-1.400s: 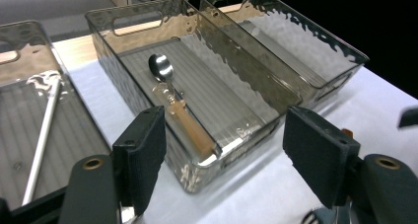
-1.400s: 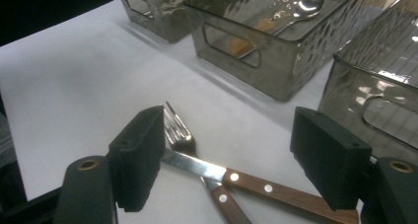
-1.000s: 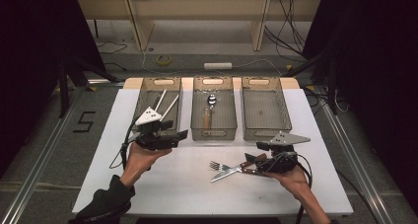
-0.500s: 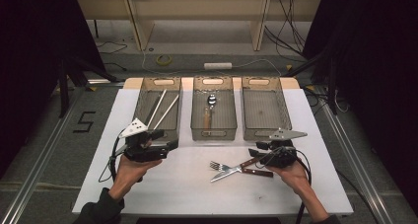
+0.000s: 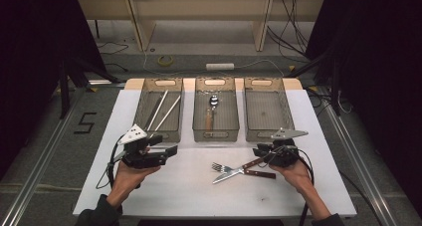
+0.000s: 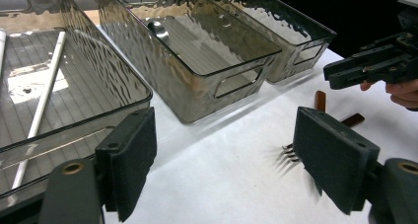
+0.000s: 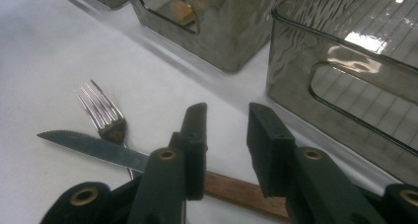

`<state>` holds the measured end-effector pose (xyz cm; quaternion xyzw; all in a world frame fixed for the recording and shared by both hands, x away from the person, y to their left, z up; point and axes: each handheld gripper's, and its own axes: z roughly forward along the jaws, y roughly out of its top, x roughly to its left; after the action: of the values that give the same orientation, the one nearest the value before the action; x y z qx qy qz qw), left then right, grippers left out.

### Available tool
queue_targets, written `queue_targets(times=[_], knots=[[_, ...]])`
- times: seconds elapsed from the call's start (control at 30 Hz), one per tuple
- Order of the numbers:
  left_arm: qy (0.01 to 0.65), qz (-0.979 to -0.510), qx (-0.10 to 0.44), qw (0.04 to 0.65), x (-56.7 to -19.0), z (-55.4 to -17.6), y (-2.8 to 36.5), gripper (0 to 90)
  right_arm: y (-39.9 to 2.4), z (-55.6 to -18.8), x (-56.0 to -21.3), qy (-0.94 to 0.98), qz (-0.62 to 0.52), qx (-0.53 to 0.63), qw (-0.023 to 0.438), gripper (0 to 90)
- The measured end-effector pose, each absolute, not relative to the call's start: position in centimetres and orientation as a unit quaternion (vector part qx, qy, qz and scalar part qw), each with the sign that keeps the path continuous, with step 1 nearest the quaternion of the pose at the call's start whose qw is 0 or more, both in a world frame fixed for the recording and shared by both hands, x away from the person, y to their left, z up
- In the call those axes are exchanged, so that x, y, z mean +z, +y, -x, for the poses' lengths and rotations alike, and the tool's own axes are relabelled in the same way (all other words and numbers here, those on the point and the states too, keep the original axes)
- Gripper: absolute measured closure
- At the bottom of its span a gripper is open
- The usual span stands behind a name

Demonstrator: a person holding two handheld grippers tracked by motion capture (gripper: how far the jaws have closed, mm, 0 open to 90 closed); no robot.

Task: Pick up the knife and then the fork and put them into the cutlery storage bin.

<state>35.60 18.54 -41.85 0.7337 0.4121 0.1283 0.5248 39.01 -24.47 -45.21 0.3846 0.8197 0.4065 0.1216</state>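
A white table (image 5: 164, 186) carries three clear, ripple-walled bins in a row along its far edge. The left bin (image 5: 160, 109) holds two white sticks (image 5: 164, 111) lying slantwise, the middle bin (image 5: 216, 109) a spoon (image 5: 211, 111) with a wooden handle, and the right bin (image 5: 265, 109) shows its bare ribbed floor. In front of the bins, toward the right, a knife (image 5: 239, 170) and a fork (image 5: 226, 169) lie crossed on the table — both with wooden handles, the knife's serrated blade pointing left across the fork's neck just behind the tines. The right gripper (image 5: 263, 151) sits low at the handle ends of these two; its jaws have just been closing and now stand fairly narrow, one on each side above the knife's wooden handle (image 7: 236, 189), with a gap left between the pads (image 7: 263, 140) — I cannot tell that they touch the handle. The left gripper (image 5: 166, 151) is held in front of the left bin, well apart from the cutlery, its jaws spread wide with nothing between them; in the left gripper view the fork's tines (image 6: 288, 155) peek out beside one pad (image 6: 335, 160).
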Motion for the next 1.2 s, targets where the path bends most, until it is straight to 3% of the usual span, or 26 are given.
queue_targets(times=[0.53,0.93,1.2], knots=[[0.405,-0.729,0.135,0.535,-42.0,-34.1,18.4,24.0,-24.5,-40.9,-47.0,0.844,-0.393,0.345,0.122,85.9],[0.407,-0.727,0.139,0.535,-42.2,-33.8,18.7,24.0,-24.8,-41.5,-47.8,0.856,-0.406,0.302,0.107,90.0],[0.404,-0.732,0.140,0.531,-42.3,-33.7,18.6,24.0,-24.8,-39.5,-47.3,0.866,-0.408,0.274,0.096,90.0]])
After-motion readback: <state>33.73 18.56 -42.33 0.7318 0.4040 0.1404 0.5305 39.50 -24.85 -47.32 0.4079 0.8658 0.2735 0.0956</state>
